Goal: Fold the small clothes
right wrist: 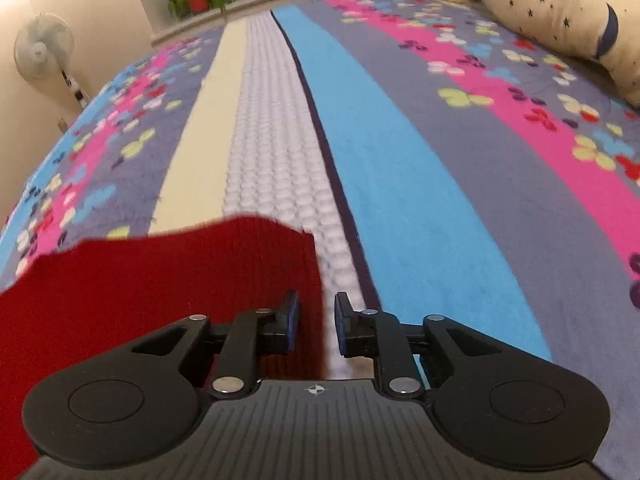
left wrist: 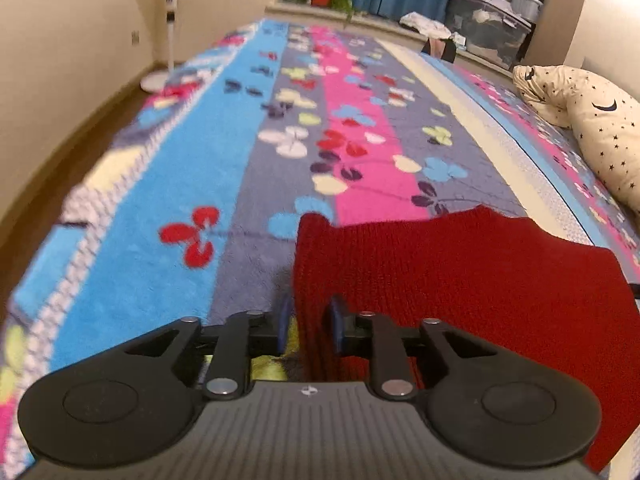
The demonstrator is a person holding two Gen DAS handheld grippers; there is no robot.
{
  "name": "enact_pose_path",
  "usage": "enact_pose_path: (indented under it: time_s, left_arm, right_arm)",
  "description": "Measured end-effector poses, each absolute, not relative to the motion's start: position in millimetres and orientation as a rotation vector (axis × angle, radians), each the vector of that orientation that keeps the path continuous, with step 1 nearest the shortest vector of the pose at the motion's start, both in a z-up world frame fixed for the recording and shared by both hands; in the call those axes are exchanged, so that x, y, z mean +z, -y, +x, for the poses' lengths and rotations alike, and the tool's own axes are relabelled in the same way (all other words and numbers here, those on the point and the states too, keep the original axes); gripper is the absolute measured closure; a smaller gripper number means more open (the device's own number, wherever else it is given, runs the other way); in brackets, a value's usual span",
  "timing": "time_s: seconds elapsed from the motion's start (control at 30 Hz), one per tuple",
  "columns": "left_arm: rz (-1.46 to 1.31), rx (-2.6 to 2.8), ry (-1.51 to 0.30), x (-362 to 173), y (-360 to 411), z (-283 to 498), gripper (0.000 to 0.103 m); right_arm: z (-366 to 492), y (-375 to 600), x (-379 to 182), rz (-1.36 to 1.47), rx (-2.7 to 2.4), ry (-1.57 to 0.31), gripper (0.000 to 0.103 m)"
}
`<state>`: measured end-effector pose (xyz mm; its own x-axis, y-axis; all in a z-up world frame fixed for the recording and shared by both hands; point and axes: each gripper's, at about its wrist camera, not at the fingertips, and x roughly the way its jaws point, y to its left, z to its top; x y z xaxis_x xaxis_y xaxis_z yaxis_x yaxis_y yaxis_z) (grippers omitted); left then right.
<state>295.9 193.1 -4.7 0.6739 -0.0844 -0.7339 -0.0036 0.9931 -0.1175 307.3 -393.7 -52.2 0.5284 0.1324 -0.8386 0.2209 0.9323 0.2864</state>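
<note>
Early in the fold: the left hand-held gripper (left wrist: 308, 326) and right hand-held gripper (right wrist: 316, 326) each appear to pinch an edge of a red knit garment (left wrist: 460, 280) above the bed (left wrist: 240, 160), no crease made.

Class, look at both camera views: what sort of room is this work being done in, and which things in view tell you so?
Most likely a bedroom. The work surface is a bed with a flowered, striped blanket, a star-print pillow lies at its edge, and a standing fan stands by the wall.
</note>
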Motion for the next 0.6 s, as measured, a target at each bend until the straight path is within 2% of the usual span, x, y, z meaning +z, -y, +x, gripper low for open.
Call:
enact_pose_path:
  time_s: [0.03,0.1,0.27,0.4,0.6]
  left_arm:
    - [-0.117,-0.044,-0.826,0.5,-193.1,290.3,0.066]
    - [-0.103,-0.034,-0.833,7.8,-191.7,280.8,0.062]
    - [-0.113,-0.049,-0.851,25.9,-187.2,247.4,0.052]
    - [-0.167,-0.08,-0.873,34.7,-186.2,220.2,0.043]
    - [-0.3,-0.113,-1.005,17.0,-185.8,190.0,0.041]
  right_arm:
    - [301.7,394.1,-45.3,0.386,-0.051,-1.004,0.075]
    - [289.7,394.4,-34.2,0.407,-0.044,-0.993,0.058]
    - [257.8,393.2,-22.3,0.464,0.043,-1.064,0.051]
    - [232.3,388.7,-20.2,0.463,0.113,-1.143,0.038]
    - [206.0,381.9,-25.6,0.405,0.135,-1.226,0.035]
